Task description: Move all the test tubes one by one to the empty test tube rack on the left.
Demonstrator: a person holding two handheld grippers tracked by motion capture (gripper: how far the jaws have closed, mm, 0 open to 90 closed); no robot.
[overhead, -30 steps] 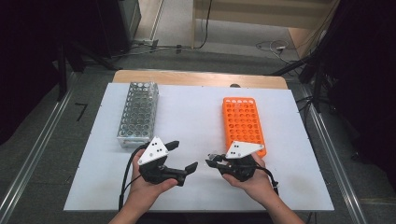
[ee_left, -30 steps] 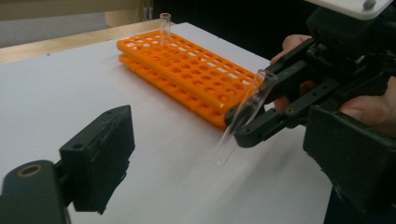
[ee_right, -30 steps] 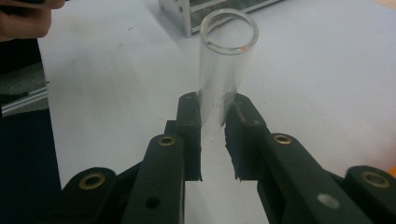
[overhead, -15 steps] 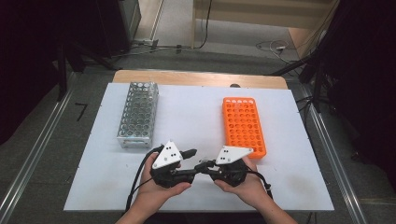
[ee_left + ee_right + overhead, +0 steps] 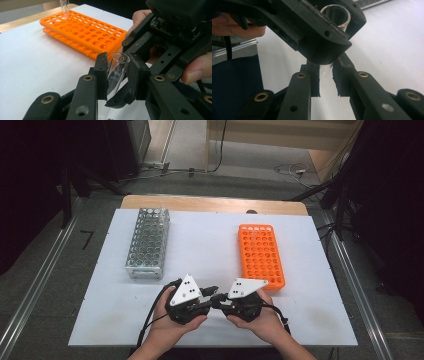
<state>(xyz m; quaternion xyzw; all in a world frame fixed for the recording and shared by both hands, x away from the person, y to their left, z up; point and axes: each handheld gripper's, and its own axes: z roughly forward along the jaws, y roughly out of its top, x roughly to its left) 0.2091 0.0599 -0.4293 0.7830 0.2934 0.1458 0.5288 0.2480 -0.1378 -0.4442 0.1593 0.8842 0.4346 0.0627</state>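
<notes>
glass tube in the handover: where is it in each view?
High view: too small to make out, where the left gripper and right gripper meet, low centre.
Left gripper view: glass tube upright, centre, between the closing jaws.
Right gripper view: open rim, top centre.
Shared landmark: white tabletop.

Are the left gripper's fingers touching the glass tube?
Touching: in the left gripper view both fingers press against the glass tube, no gap.
</notes>
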